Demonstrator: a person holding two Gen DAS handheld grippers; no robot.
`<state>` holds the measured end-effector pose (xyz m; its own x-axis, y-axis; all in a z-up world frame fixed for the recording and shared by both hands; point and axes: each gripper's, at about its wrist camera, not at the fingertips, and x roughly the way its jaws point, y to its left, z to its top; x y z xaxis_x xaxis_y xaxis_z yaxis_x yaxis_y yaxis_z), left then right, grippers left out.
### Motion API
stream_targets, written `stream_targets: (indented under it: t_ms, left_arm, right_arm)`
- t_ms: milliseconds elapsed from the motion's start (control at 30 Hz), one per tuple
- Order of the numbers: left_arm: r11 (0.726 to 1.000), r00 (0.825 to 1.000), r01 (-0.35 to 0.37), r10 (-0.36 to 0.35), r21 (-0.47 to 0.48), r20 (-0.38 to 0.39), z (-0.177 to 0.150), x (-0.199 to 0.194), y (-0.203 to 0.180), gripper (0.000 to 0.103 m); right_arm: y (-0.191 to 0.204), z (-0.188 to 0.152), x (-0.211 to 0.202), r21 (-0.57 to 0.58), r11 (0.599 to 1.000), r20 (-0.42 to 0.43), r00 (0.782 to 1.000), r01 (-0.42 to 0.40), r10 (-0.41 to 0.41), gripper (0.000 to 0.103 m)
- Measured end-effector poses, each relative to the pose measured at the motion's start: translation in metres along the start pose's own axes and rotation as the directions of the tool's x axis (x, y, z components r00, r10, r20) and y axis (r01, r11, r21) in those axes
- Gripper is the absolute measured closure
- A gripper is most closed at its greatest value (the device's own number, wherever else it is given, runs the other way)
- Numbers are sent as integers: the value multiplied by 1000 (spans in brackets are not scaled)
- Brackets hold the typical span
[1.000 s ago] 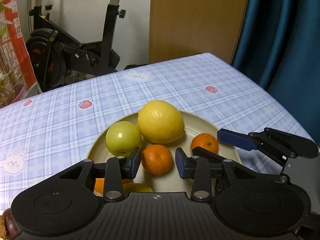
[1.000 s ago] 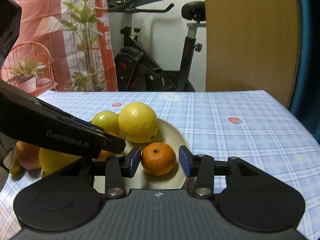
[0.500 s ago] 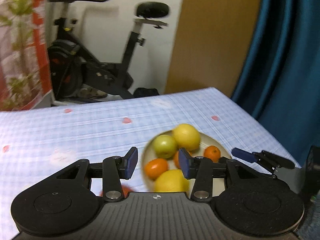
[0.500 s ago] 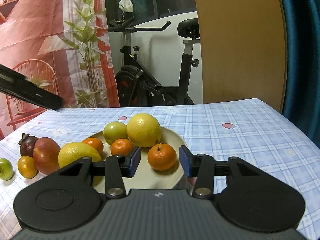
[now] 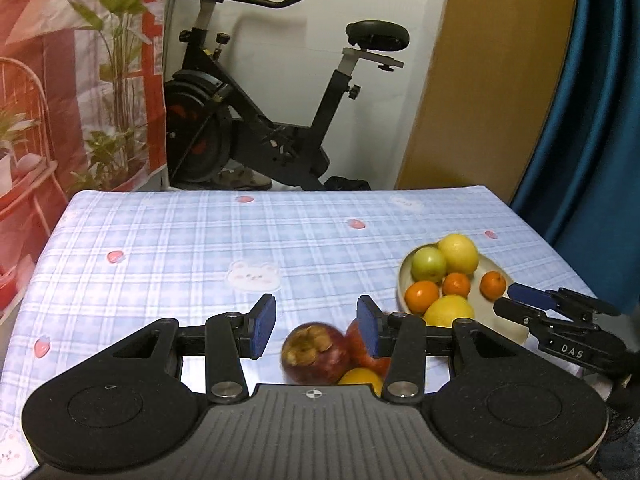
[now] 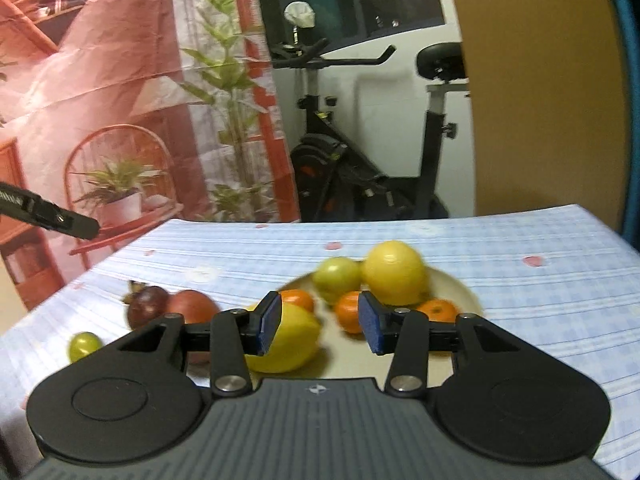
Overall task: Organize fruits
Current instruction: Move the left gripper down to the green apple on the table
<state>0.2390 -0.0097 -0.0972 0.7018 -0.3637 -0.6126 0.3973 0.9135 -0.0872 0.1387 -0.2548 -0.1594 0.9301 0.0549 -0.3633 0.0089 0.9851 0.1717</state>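
My left gripper (image 5: 316, 326) is open above loose fruit on the cloth: a dark red mangosteen (image 5: 314, 354), a red fruit (image 5: 360, 346) and an orange one (image 5: 360, 378). No pad touches them. To its right, the cream plate (image 5: 402, 276) holds a big yellow citrus (image 5: 458, 254), a green apple (image 5: 429, 264), a lemon (image 5: 448, 312) and three oranges. My right gripper (image 6: 320, 324) is open and empty near the plate (image 6: 456, 284), with the lemon (image 6: 288, 344) just behind its left finger. It also shows in the left wrist view as the right gripper (image 5: 516, 304).
A blue checked cloth (image 5: 200, 248) covers the table. A small green fruit (image 6: 84, 346) lies left of the mangosteen (image 6: 146, 306). An exercise bike (image 5: 260, 120) stands beyond the far edge, with a blue curtain (image 5: 592, 120) on the right.
My left gripper has drawn back and to the left off the plate and risen, its jaws a little wider. My right gripper has backed off; the orange is no longer between its fingers.
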Motion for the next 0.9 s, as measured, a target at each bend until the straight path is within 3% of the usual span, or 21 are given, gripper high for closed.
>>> stream_targets:
  t_ms: [300, 533, 700, 900]
  left_arm:
    - [1000, 996, 2, -2, -2, -89, -41, -11, 22, 54]
    - [995, 995, -14, 4, -97, -104, -59, -17, 50, 53]
    - [990, 995, 7, -21, -138, -99, -72, -17, 57, 49]
    - [984, 993, 53, -70, -171, -91, -81, -10, 55, 49]
  right_arm:
    - [67, 0, 18, -86, 982, -89, 983, -168, 160, 57]
    - [136, -10, 44, -224, 911, -221, 928, -347, 299, 57]
    - [164, -22, 69, -270, 874, -305, 897, -403, 320, 56]
    - [178, -30, 84, -284, 864, -358, 882, -416, 307, 52]
